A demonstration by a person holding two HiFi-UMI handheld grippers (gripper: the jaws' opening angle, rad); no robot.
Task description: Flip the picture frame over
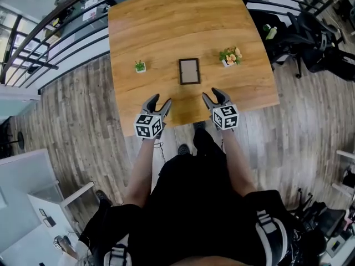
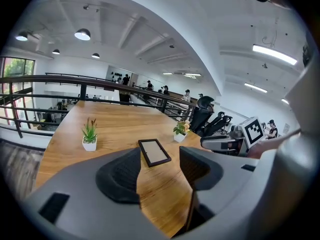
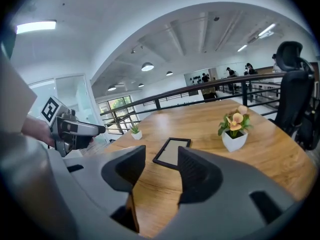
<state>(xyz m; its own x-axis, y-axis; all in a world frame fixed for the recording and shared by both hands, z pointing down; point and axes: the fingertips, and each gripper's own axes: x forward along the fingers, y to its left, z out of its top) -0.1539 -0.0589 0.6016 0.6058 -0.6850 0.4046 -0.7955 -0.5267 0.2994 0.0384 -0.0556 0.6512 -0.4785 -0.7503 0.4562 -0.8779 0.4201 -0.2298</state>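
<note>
A small dark picture frame (image 1: 189, 71) lies flat on the wooden table (image 1: 166, 21), near the middle. It also shows ahead of the jaws in the left gripper view as the frame (image 2: 154, 152) and in the right gripper view as the frame (image 3: 172, 152). My left gripper (image 1: 160, 102) hovers over the table's near edge, below and left of the frame, open and empty. My right gripper (image 1: 214, 96) is below and right of the frame, open with nothing between its jaws. Neither gripper touches the frame.
A small green plant in a white pot (image 1: 140, 66) stands left of the frame. A flowering plant in a white pot (image 1: 230, 56) stands to its right. Black office chairs (image 1: 310, 35) sit beyond the table's right side, and a railing (image 1: 50, 21) runs along the left.
</note>
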